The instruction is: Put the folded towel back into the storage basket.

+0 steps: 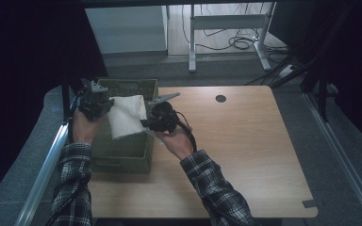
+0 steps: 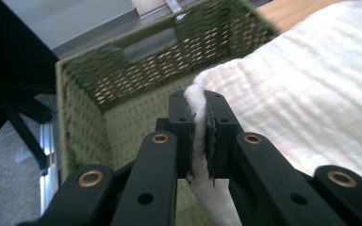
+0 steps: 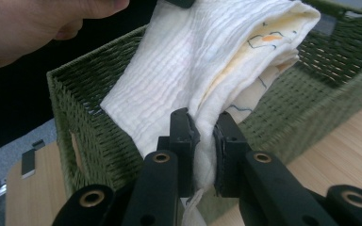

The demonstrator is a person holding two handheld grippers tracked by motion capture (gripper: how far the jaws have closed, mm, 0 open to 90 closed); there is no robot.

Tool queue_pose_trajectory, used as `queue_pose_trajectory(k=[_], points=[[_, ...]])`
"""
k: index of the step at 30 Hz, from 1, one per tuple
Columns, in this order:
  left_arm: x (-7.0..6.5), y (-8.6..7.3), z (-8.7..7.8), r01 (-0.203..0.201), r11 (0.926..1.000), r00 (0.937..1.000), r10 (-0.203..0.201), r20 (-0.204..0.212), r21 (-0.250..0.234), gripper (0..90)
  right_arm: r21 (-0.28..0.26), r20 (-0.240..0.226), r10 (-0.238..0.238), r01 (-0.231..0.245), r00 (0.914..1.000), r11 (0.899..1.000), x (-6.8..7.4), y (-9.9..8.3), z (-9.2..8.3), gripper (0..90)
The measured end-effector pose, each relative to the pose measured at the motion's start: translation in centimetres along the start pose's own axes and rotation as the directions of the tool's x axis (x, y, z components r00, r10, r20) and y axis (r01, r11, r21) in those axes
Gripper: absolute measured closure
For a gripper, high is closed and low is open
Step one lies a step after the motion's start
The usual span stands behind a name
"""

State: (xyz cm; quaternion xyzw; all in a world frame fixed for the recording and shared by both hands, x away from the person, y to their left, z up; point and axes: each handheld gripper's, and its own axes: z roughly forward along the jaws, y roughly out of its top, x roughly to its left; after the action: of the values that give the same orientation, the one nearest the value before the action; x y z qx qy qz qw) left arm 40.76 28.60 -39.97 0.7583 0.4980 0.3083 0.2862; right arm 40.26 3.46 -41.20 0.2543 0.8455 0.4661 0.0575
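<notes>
Both tongs were clamped on one folded white cloth (image 1: 128,116). In the high view, the left gripper (image 1: 104,101) was seen at about 9 o'clock from the cloth, and the right gripper (image 1: 147,123) at about 4 o'clock from it. The cloth was held up between them, over the open top of a green woven basket (image 1: 122,157). That basket was set on a wooden table (image 1: 245,155), near its 9 o'clock edge.

In the left gripper view, a thick edge of the cloth (image 2: 283,89) was pinched tight between the two black jaws, with the basket (image 2: 136,66) behind and below. In the right gripper view, a bunched fold of the cloth (image 3: 207,80) was squeezed the same way, and a small yellow and blue drawing was seen on an inner layer. A hand (image 3: 37,28) was seen at 10 o'clock in that view.

The cloth was judged to be soft, light and floppy. It would sag and slip open if it were held by one thin layer. It was best held at two far-apart edges, with all the layers pinched together, so the fold could be kept neat. Nothing about it looked breakable.
</notes>
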Motion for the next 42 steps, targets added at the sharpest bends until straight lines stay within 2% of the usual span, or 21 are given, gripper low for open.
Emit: queue_pose_trajectory(k=[8,15,21,31,42], points=[[1.8,-1.2,1.1,-0.011,0.9989,0.9997,0.012,-0.022,0.047,83.0,0.038,0.015,-0.014,0.013,0.9998,0.999,0.8,0.4,3.2,80.0],[2.2,-1.7,2.7,-0.039,0.9941,0.9981,0.043,-0.044,0.102,83.0,0.074,0.041,-0.017,0.014,0.9990,0.997,0.8,0.4,5.3,79.5],[2.7,-2.0,3.2,-0.044,0.9904,0.9970,0.052,-0.057,0.131,83.0,0.090,0.048,-0.020,0.015,0.9987,0.996,1.1,0.7,6.6,79.2],[3.0,-2.8,5.2,-0.071,0.9766,0.9945,0.085,-0.061,0.203,82.9,0.150,0.087,-0.052,0.039,0.9948,0.988,1.2,1.0,8.4,77.6],[3.0,-3.6,7.3,-0.101,0.9615,0.9922,0.116,-0.045,0.256,82.8,0.228,0.125,-0.110,0.080,0.9860,0.970,1.6,1.3,10.3,77.0]])
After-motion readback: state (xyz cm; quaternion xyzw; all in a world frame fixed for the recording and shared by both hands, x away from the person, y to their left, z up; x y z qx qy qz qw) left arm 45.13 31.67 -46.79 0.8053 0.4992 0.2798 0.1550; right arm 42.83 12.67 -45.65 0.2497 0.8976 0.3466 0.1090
